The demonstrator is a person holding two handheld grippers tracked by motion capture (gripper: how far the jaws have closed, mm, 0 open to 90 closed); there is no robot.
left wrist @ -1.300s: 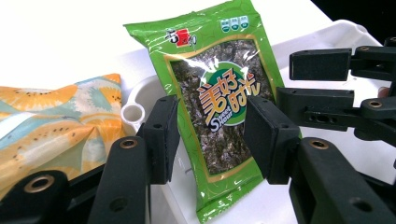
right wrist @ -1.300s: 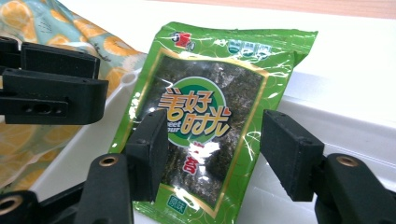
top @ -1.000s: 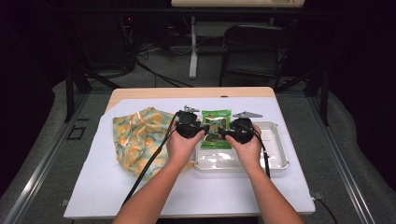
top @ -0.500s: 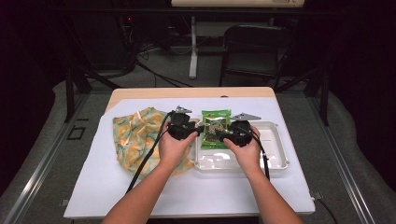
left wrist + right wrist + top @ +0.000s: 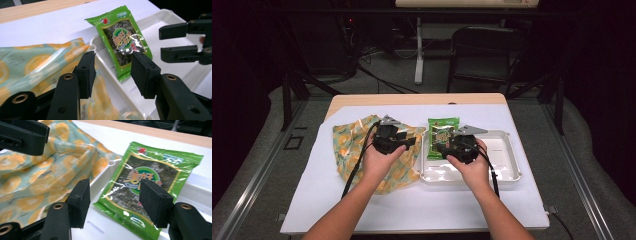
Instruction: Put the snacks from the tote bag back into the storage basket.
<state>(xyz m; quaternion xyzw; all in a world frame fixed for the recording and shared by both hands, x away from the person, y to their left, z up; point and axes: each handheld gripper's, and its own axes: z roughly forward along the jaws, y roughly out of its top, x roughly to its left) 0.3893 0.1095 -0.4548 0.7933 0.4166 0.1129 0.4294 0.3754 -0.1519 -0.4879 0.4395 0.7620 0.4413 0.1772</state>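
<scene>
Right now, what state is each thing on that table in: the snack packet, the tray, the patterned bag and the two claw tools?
Green snack packet: sealed, leaning on the tray's far rim, nothing gripping it.
White tray: holds the packet, otherwise bare.
Orange-patterned bag: lying flat and crumpled beside the tray.
Left gripper: open, nothing between its jaws.
Right gripper: open, nothing between its jaws.

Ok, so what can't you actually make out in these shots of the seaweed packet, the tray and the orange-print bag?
- Seaweed packet: in the high view its near end is hidden behind the right claw; its small print is too small to read.
- White tray: near-left part covered by the right hand.
- Orange-print bag: middle hidden by the left claw and hand; its contents cannot be told.
- Left gripper view: the bag is cut off by the left edge.
</scene>
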